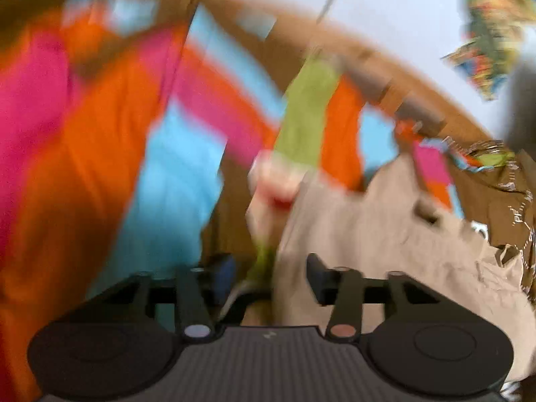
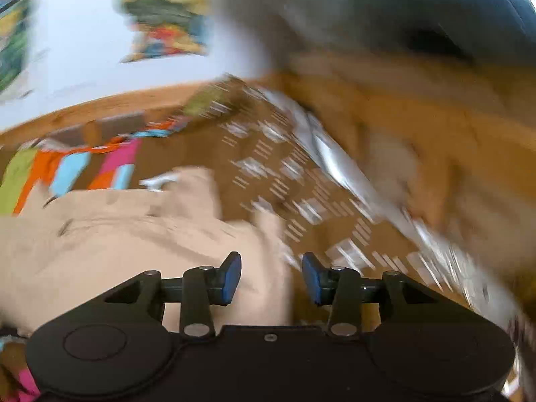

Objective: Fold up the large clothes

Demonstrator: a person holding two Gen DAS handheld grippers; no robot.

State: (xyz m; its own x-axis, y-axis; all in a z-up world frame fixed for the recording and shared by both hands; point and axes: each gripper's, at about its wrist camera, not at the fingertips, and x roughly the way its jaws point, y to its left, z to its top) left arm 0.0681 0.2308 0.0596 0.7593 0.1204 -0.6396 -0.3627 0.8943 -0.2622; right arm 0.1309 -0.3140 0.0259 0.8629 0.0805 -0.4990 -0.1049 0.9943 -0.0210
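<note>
Hovering with its blue-padded fingers spread apart and nothing between them, the right gripper (image 2: 271, 278) sits at the right-hand edge of a crumpled beige garment (image 2: 110, 234), whose cloth passes under the left finger while the right finger is over a brown bedspread with white dashed patterns (image 2: 268, 167). From the left wrist view, the left gripper (image 1: 269, 281) also stands parted, the garment's near edge lying against its right finger; heavy blur makes it impossible to tell whether cloth is pinched. Left of the garment and farther off spreads a quilt in orange, pink, sky-blue and lime stripes (image 1: 100, 154). Beyond the garment a wooden headboard (image 2: 83, 117) runs across, and behind that a pale wall with a colourful hanging picture (image 2: 167, 16).
</note>
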